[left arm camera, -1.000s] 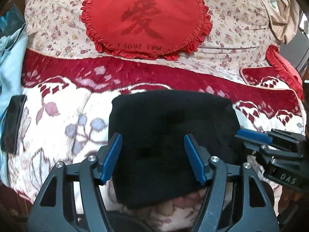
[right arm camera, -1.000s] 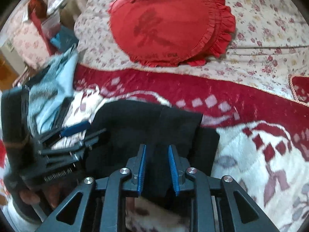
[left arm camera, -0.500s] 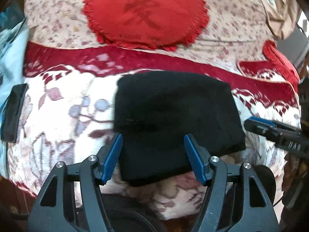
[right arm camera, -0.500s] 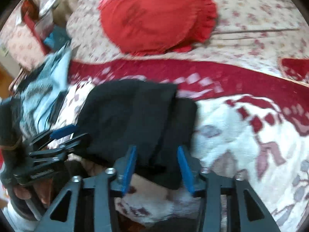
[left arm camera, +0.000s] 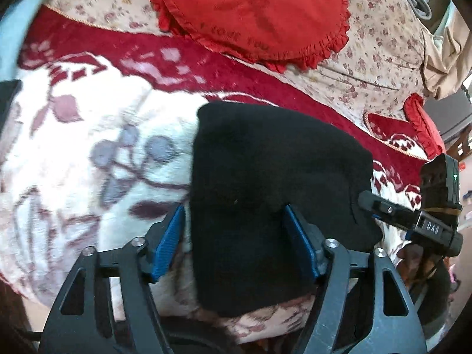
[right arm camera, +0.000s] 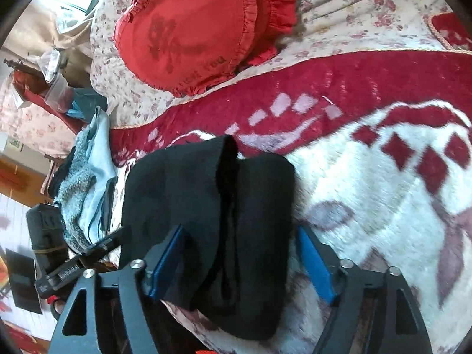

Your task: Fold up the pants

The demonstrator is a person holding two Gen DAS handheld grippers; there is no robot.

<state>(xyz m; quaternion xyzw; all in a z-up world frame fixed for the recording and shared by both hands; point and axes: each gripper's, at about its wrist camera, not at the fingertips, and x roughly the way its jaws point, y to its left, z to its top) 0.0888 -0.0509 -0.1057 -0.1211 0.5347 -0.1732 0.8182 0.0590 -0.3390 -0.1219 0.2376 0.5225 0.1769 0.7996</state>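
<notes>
The black pants (left arm camera: 265,183) lie folded into a compact bundle on the red and white blanket (left arm camera: 88,153); in the right wrist view the pants (right arm camera: 212,206) show stacked layers with a raised fold edge. My left gripper (left arm camera: 234,236) is open, its blue pads either side of the bundle's near edge. My right gripper (right arm camera: 239,259) is open wide, its pads astride the bundle's near end. The right gripper also shows in the left wrist view (left arm camera: 365,200) at the bundle's right side; the left gripper shows at the left of the right wrist view (right arm camera: 115,237).
A red heart-shaped cushion (left arm camera: 250,11) leans on the floral sofa back (left arm camera: 368,67). A second red cushion (left arm camera: 421,124) is at the right. Light blue and grey clothes (right arm camera: 85,188) lie left of the bundle. A dark flat object (left arm camera: 7,100) lies at the blanket's left edge.
My right gripper has opened from shut on the pants' fold and let it go. Both grippers have drawn back a little; the bundle stays on the blanket.
</notes>
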